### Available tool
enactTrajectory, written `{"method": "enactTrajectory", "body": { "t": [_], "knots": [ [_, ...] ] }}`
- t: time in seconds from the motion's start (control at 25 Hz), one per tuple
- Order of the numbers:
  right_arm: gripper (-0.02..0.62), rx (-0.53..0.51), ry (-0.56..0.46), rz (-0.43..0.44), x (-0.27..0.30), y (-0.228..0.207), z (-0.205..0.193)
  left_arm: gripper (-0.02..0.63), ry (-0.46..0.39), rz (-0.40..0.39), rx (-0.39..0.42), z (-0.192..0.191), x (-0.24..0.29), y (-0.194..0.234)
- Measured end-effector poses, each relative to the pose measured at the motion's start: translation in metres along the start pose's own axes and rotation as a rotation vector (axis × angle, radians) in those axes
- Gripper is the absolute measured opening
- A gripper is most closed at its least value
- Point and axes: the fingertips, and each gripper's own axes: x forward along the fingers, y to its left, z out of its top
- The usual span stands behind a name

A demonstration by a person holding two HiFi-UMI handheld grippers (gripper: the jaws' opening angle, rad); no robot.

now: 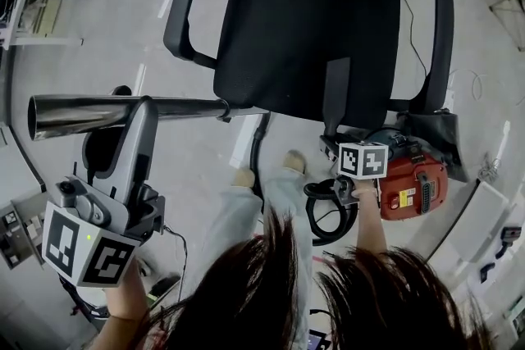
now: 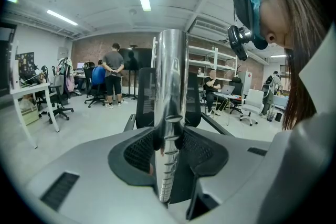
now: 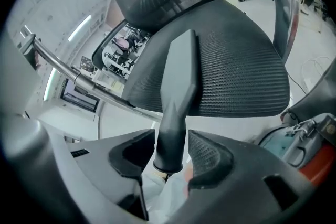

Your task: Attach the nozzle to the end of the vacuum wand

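My left gripper is shut on the chrome vacuum wand, which it holds level in front of the chair with the open end to the left. In the left gripper view the wand rises between the pads. The black tapered nozzle lies on the seat of the black office chair, its round end hanging over the front edge. My right gripper is at that end. In the right gripper view the nozzle runs between the open jaws of my right gripper, with slim gaps either side.
A red vacuum cleaner body sits on the floor to the right of the chair, with a black hose looped beside it. The chair's armrests flank the seat. People and desks stand far back in the room.
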Motion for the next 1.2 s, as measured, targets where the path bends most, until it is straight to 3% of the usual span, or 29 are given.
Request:
{"method": "enactTrajectory", "body": {
  "t": [0.6, 1.2],
  "knots": [
    [0.187, 0.107, 0.034, 0.053, 0.017, -0.003, 0.000, 0.160, 0.015, 0.001, -0.004, 0.000, 0.003, 0.000],
    [0.187, 0.248, -0.048, 0.093, 0.000, 0.009, -0.001, 0.160, 0.032, -0.001, 0.008, 0.001, 0.002, 0.000]
  ]
}}
